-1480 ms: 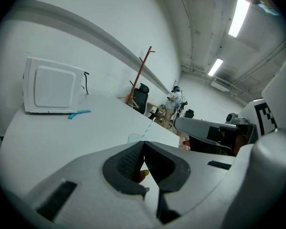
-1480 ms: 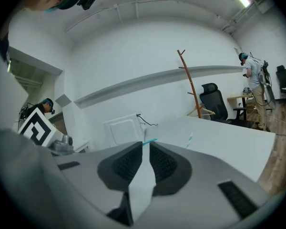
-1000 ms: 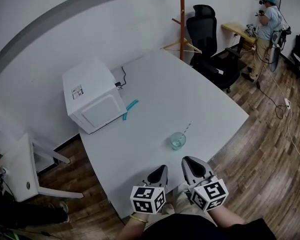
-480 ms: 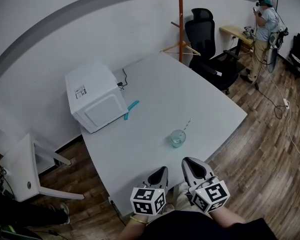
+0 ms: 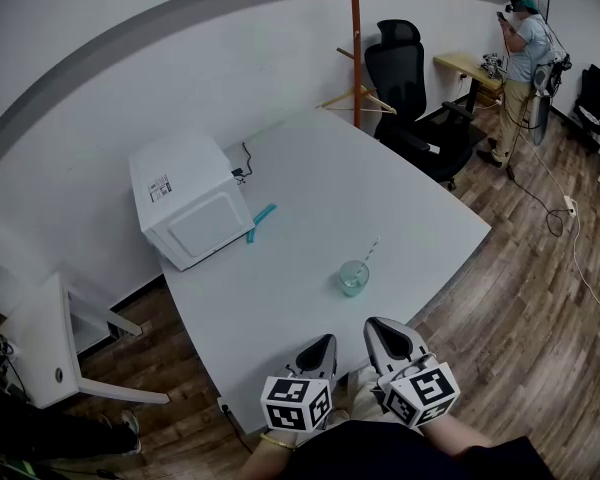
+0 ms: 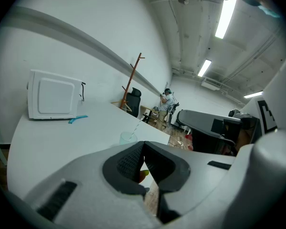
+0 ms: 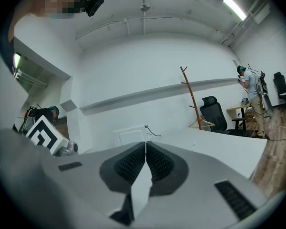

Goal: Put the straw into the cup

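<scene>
A clear greenish cup (image 5: 354,279) stands on the white table (image 5: 310,198) near its front edge. A striped straw (image 5: 369,252) stands in the cup and leans up to the right. In the left gripper view the cup (image 6: 128,138) and the straw (image 6: 137,126) lie just beyond the jaws. My left gripper (image 5: 325,339) and my right gripper (image 5: 374,322) hover side by side at the table's near edge, short of the cup. The left gripper (image 6: 143,145) and the right gripper (image 7: 146,145) are both shut with nothing between the pads.
A white microwave (image 5: 188,200) sits at the table's left, with a teal object (image 5: 259,219) beside it. A black office chair (image 5: 408,78) and a wooden coat stand (image 5: 354,43) are behind the table. A person (image 5: 525,48) stands far right. A small white table (image 5: 40,338) is at the left.
The head view has drifted slightly. Both grippers stay in about the same place near the table's edge, and the cup and straw have not moved.
</scene>
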Tool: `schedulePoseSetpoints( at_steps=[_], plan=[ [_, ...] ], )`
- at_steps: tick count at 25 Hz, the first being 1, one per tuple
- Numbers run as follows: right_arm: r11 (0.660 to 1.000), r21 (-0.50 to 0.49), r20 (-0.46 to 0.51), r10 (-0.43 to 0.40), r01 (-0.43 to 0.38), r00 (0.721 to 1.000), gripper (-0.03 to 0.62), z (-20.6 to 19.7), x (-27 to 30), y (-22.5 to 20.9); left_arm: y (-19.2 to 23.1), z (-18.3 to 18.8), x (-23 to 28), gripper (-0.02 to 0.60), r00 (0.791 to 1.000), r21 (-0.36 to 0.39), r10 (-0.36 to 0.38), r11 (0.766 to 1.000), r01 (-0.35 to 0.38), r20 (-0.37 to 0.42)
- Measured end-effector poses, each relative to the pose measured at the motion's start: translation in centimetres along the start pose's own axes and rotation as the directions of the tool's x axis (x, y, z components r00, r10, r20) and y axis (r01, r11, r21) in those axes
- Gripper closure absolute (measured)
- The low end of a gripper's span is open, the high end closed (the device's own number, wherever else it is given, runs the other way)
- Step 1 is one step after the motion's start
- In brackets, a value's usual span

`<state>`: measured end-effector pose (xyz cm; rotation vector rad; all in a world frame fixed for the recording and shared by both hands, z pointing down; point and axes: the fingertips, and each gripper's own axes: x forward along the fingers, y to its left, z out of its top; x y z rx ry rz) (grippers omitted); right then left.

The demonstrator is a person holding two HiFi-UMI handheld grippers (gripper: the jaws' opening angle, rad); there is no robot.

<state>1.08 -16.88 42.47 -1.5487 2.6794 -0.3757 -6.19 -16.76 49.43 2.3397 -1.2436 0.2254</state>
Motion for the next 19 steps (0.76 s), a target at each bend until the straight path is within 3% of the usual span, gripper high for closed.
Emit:
schedulePoseSetpoints(
  at_steps=[19],
  plan=[
    [1.0,-0.006,0.009,0.019,-0.018,1.0,0.562,0.99,0.06,-0.14,-0.64,0.57,0.58,0.563,1.0,-0.002,-0.013,1.0,0.013,0.003]
  ],
)
